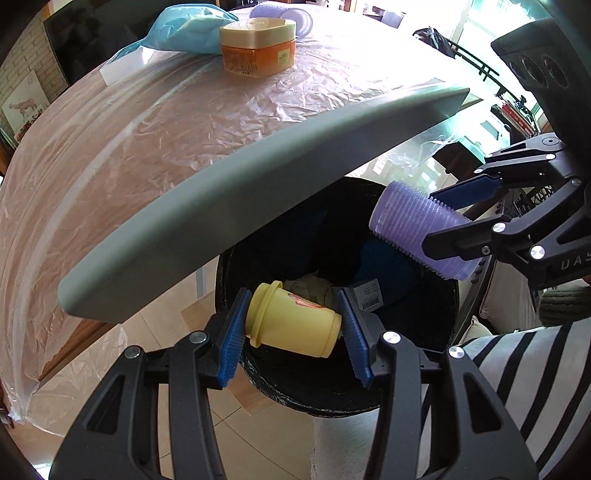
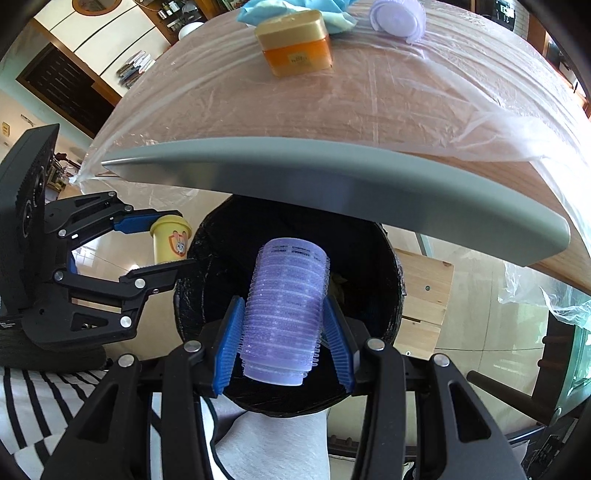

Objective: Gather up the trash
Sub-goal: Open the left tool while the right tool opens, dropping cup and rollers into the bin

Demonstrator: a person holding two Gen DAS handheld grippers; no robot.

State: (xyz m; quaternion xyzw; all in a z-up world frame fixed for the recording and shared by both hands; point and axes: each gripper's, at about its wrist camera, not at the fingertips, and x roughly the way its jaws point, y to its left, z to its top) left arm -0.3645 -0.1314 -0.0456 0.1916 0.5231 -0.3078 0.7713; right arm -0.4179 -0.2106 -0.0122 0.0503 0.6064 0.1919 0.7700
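My left gripper (image 1: pixel 291 328) is shut on a small yellow bottle (image 1: pixel 291 325), lying crosswise between the blue pads, right over the open black-lined trash bin (image 1: pixel 436 325). The same yellow bottle (image 2: pixel 170 240) shows at the left of the right wrist view, beside the bin's rim. My right gripper (image 2: pixel 282 332) is shut on a purple hair roller (image 2: pixel 286 310), held above the mouth of the bin (image 2: pixel 391 280). In the left wrist view that purple roller (image 1: pixel 413 229) hangs over the bin's far right side in the right gripper (image 1: pixel 443 218). Paper scraps and a dark blue item lie inside the bin.
The bin's grey lid (image 1: pixel 258 206) stands raised behind the opening. A table under clear plastic sheet (image 1: pixel 166 129) holds an orange jar (image 1: pixel 258 44), a blue cloth (image 1: pixel 184 29) and another purple roller (image 2: pixel 399 16). A person's striped sleeve (image 1: pixel 524 369) and grey trouser leg (image 2: pixel 273 443) are close below.
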